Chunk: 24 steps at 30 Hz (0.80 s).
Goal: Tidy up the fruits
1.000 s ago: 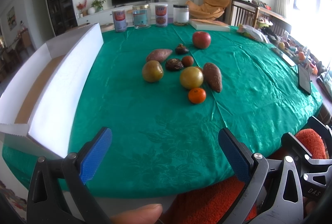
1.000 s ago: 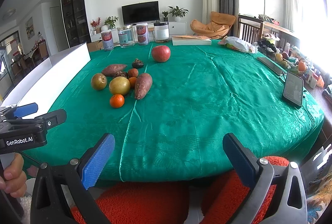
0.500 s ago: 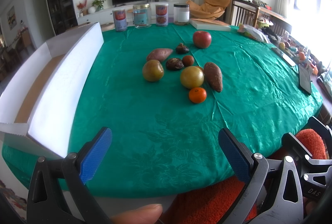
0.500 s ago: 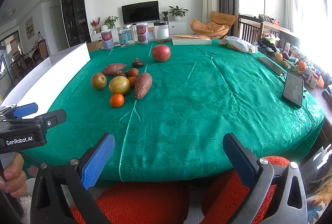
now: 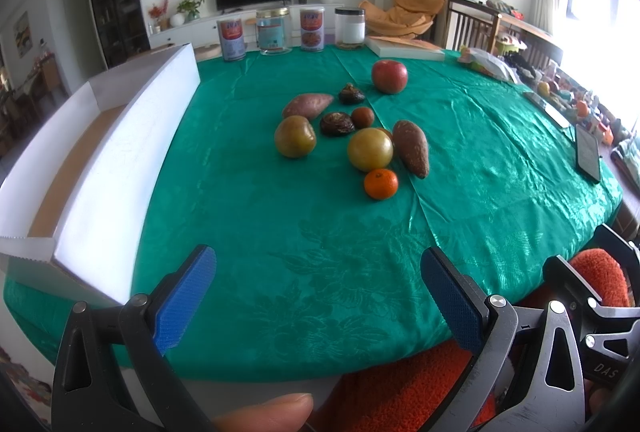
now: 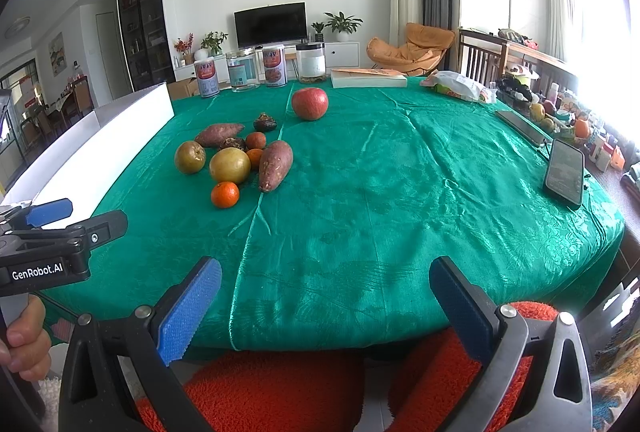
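Both tongs hang at the near edge of the tabletop (image 5: pixel 248 232), each spread wide with nothing between its blue pads: the left tongs (image 5: pixel 316 296) and the right tongs (image 6: pixel 326 304). To the left of the fruit, along the tabletop's left edge, lies a long white box (image 5: pixel 120 151), open on top, probably where the fruit is meant to go.

The fruit sits in a loose cluster well ahead of both tongs, on the green cloth. From the left tongs it lies almost straight ahead, slightly right; from the right tongs it lies ahead and well to the left, so the left tongs look better placed for the first reach.

Largest to smallest: a red apple (image 5: pixel 389 76) farthest back, a sweet potato (image 5: pixel 412 147) with its long axis pointing toward the near edge, a yellow-green pear (image 5: pixel 370 149) touching it, and nearest the tongs, a small tangerine (image 5: pixel 381 183).
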### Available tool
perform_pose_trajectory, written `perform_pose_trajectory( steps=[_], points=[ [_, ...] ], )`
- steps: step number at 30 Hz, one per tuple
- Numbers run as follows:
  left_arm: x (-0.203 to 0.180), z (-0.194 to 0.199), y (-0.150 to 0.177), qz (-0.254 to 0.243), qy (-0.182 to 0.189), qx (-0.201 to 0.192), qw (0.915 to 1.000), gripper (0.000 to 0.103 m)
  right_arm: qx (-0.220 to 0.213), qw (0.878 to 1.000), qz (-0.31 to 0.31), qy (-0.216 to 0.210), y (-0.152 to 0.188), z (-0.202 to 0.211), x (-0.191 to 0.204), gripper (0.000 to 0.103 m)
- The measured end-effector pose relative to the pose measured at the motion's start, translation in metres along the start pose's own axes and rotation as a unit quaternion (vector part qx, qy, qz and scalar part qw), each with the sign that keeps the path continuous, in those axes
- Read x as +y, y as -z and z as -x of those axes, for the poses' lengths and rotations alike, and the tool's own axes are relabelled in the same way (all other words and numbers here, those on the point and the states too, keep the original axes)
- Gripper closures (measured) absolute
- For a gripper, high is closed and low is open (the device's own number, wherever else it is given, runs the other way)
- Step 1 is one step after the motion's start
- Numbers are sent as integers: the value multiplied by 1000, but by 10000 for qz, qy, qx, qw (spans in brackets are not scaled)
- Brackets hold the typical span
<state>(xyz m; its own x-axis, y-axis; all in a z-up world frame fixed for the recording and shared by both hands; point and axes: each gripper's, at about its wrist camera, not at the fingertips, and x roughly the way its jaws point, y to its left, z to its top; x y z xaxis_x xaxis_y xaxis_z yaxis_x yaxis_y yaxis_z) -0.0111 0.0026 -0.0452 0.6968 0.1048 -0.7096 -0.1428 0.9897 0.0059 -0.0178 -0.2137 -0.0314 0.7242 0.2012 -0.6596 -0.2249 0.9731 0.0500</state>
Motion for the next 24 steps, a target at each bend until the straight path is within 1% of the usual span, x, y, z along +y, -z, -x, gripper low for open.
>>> perform_pose_trajectory(
  steps=[24],
  points=[
    [3, -5, 3, 19, -13, 39, 10000, 1, 17, 10000, 46, 23, 1, -1, 0, 0]
  ],
)
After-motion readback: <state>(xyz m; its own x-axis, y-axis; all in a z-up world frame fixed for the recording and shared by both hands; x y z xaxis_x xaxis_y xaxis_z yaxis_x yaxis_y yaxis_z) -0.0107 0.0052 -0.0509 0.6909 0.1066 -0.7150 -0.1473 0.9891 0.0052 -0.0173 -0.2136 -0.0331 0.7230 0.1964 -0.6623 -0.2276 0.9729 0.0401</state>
